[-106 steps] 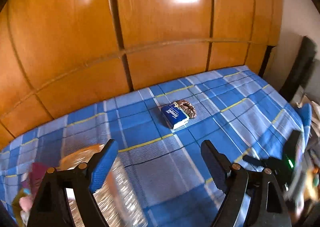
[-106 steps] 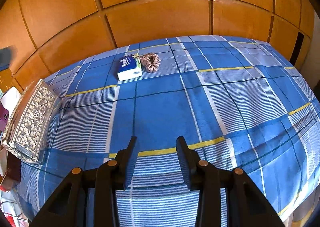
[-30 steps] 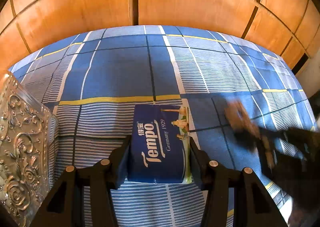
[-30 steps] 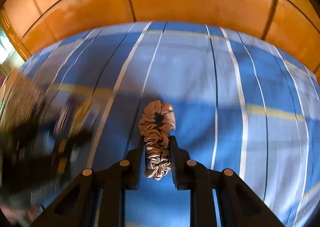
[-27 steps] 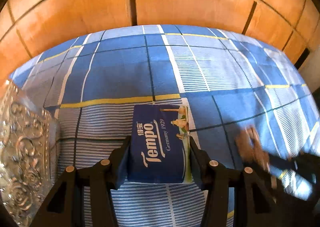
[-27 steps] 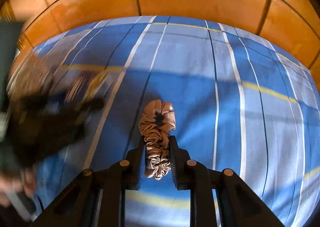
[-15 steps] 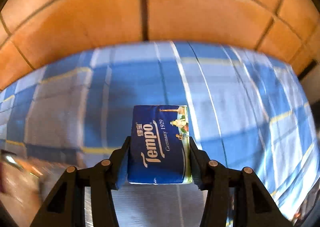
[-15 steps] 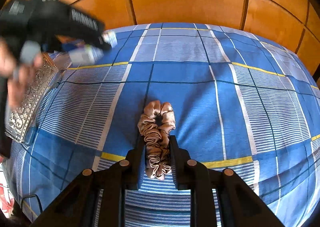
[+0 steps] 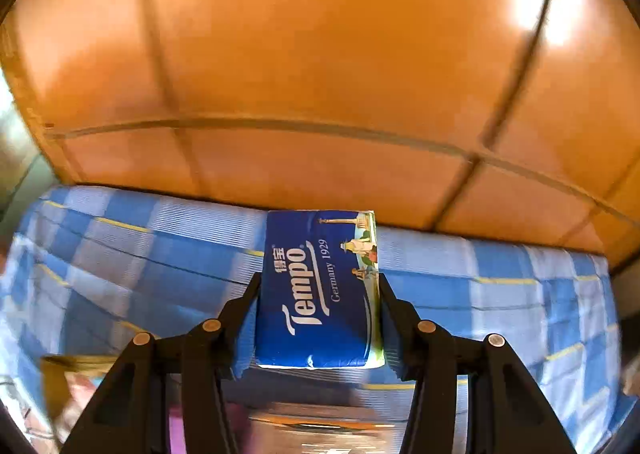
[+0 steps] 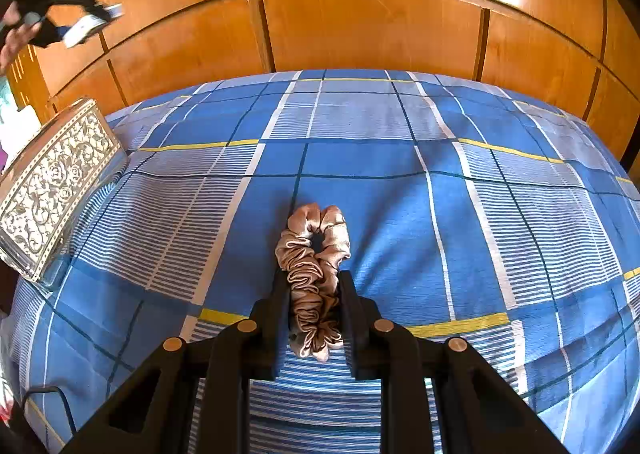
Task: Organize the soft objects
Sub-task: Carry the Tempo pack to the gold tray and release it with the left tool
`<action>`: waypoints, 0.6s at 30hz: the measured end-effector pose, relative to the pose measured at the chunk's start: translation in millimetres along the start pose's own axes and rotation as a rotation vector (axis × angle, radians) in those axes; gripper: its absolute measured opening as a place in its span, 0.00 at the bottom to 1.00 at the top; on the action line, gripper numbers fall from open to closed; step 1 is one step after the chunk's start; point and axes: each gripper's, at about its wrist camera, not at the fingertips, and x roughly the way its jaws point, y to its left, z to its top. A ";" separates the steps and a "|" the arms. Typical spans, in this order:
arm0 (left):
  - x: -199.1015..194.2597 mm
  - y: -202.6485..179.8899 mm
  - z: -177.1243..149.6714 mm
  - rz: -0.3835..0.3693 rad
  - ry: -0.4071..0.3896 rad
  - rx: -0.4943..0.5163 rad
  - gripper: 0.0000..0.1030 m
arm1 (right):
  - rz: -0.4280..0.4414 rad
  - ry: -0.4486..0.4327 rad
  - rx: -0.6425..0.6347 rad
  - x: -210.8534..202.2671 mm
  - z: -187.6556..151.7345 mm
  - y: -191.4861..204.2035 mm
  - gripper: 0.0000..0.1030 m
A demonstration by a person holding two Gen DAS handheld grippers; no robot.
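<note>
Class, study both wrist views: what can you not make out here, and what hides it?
- Left wrist view: things along the bottom edge, smeared by motion blur.
- Left wrist view: tissue pack sides, covered by the hand-held gripper fingers.
- Right wrist view: ornate silver box inside, hidden by its wall.

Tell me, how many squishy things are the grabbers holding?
2. The blue tissue pack is pinched in the left gripper, up off the bed. The tan scrunchie is squeezed in the right gripper above the checked bedspread.
</note>
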 end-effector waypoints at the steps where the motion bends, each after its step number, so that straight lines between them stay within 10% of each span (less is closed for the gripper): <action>1: -2.5 20.7 1.7 0.025 -0.006 -0.018 0.50 | -0.003 -0.001 -0.003 0.0 -0.3 0.3 0.20; 7: -17.8 128.0 -24.5 0.140 -0.031 -0.089 0.50 | -0.017 -0.004 -0.013 0.0 -0.7 2.1 0.20; 18: -55.2 238.5 -128.5 0.121 -0.045 -0.234 0.50 | -0.061 -0.004 -0.041 0.1 -1.7 8.8 0.20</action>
